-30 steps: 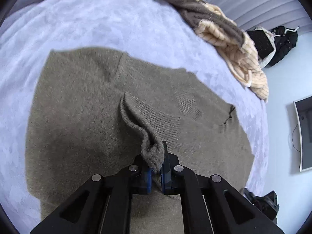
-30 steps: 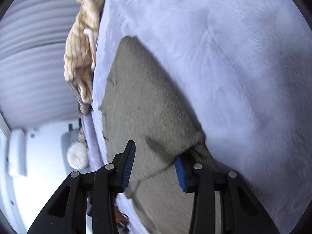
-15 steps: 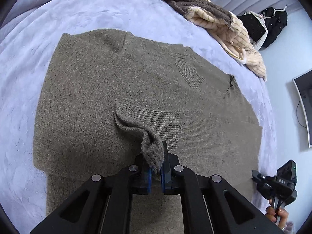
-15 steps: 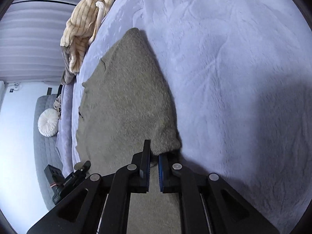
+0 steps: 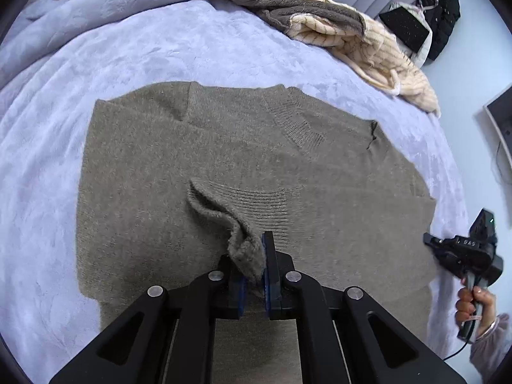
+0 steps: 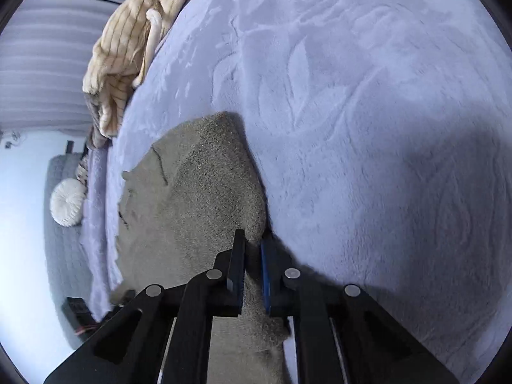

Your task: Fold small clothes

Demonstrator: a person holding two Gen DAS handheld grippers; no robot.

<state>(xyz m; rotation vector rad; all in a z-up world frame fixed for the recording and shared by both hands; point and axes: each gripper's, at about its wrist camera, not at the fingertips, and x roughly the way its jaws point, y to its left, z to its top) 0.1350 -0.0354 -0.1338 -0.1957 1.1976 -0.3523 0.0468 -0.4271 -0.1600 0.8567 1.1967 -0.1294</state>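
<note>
An olive-brown knit sweater (image 5: 192,166) lies flat on the lavender bed cover (image 5: 160,38). One sleeve is folded across its body. My left gripper (image 5: 254,256) is shut on that sleeve's ribbed cuff (image 5: 246,249), lifted a little above the body. In the right wrist view, my right gripper (image 6: 252,243) is at the sweater's (image 6: 198,192) side edge. Its jaws are closing, a fold of the knit is pinched between the pads, and that edge is raised off the cover. In the left wrist view, a hand (image 5: 470,300) holds the right gripper at the far right.
A cream striped garment (image 5: 352,41) with a grey fleece lies heaped at the bed's far edge, also visible in the right wrist view (image 6: 124,48). Black clothes (image 5: 441,16) hang beyond it. A round white cushion (image 6: 67,201) lies on a grey seat beside the bed.
The right gripper's jaws went from wide apart to closed on the sweater's edge, lifting it. The left gripper kept hold of the cuff while its view rolled.
</note>
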